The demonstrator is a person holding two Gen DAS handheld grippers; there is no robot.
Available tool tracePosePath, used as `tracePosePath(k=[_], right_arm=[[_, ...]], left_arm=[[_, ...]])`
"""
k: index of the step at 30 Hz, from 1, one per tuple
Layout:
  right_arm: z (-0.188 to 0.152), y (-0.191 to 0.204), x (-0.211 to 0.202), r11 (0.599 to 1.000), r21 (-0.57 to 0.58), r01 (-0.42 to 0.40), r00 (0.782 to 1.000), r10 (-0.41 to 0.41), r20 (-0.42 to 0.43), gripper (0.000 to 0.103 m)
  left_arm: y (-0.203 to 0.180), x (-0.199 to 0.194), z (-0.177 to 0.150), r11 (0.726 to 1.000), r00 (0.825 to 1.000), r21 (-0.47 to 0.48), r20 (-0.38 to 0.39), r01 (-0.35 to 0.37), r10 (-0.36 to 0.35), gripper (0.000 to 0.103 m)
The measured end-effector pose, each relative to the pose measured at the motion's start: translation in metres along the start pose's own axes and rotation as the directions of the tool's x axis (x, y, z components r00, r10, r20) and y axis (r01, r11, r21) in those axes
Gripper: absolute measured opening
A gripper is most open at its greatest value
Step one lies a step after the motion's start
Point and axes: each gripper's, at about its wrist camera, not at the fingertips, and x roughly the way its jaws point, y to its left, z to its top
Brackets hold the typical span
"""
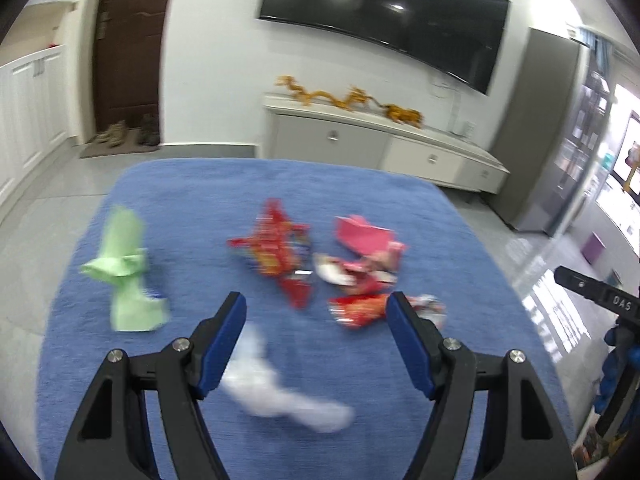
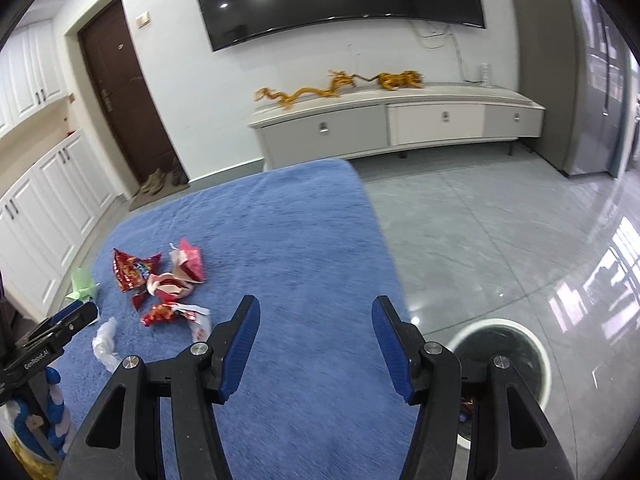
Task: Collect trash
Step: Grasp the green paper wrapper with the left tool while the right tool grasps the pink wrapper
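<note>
I'm between picks: my left gripper (image 1: 316, 312) hangs wide open and empty over the white wad (image 1: 280, 388) on the blue surface (image 1: 200, 208). Right gripper (image 2: 316, 320), empty too, sits near the bin (image 2: 536, 344). Next: lower and close on it.

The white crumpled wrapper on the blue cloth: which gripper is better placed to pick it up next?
Probably the left gripper: open, the white wrapper just below its fingers. The right gripper, empty, hangs over bare cloth beside the bin.
</note>
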Motion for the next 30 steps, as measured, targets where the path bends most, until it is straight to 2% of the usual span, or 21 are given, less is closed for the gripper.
tracePosePath(k=[4, 7, 9, 15, 20, 22, 24, 27, 28, 29, 30], right_arm=[[0.01, 0.022, 0.025, 0.998, -0.028, -0.057, 0.998, 0.057, -0.025, 0.056], [0.018, 0.042, 0.043, 0.992, -0.07, -0.103, 0.994, 0.1, -0.046, 0.057], [0.023, 0.059, 0.056, 0.985, -0.096, -0.143, 0.989, 0.138, -0.061, 0.059], [0.037, 0.102, 0.098, 0.959, -0.14, -0.245, 0.967, 0.232, -0.107, 0.06], [0.044, 0.125, 0.135, 0.941, -0.164, -0.296, 0.95, 0.271, -0.157, 0.06], [0.044, 0.13, 0.151, 0.937, -0.163, -0.308, 0.943, 0.278, -0.185, 0.06], [0.043, 0.133, 0.166, 0.936, -0.158, -0.313, 0.938, 0.279, -0.207, 0.057], [0.04, 0.131, 0.18, 0.933, -0.144, -0.328, 0.928, 0.291, -0.232, 0.042], [0.039, 0.129, 0.182, 0.935, -0.142, -0.326, 0.928, 0.288, -0.237, 0.031], [0.037, 0.127, 0.183, 0.934, -0.14, -0.328, 0.926, 0.289, -0.241, 0.023], [0.036, 0.123, 0.183, 0.934, -0.137, -0.331, 0.926, 0.293, -0.24, 0.021]], left_arm=[[0.042, -0.014, 0.001, 0.99, 0.987, -0.044, 0.083, -0.133, 0.136, 0.071], [0.071, -0.018, 0.01, 0.974, 0.969, -0.094, 0.119, -0.206, 0.216, 0.082], [0.088, -0.012, 0.017, 0.963, 0.96, -0.123, 0.115, -0.24, 0.254, 0.083], [0.117, 0.025, 0.02, 0.951, 0.961, -0.151, 0.034, -0.268, 0.276, 0.083], [0.129, 0.046, 0.014, 0.949, 0.97, -0.201, -0.021, -0.242, 0.243, 0.082], [0.133, 0.051, 0.013, 0.95, 0.973, -0.214, -0.03, -0.228, 0.227, 0.079], [0.139, 0.053, 0.012, 0.949, 0.977, -0.234, -0.037, -0.213, 0.21, 0.072], [0.145, 0.059, 0.011, 0.947, 0.982, -0.26, -0.059, -0.188, 0.179, 0.058], [0.147, 0.062, 0.01, 0.947, 0.983, -0.266, -0.071, -0.18, 0.167, 0.054], [0.146, 0.064, 0.009, 0.947, 0.984, -0.268, -0.079, -0.175, 0.16, 0.043], [0.146, 0.066, 0.007, 0.95, 0.985, -0.267, -0.09, -0.163, 0.144, 0.034]])
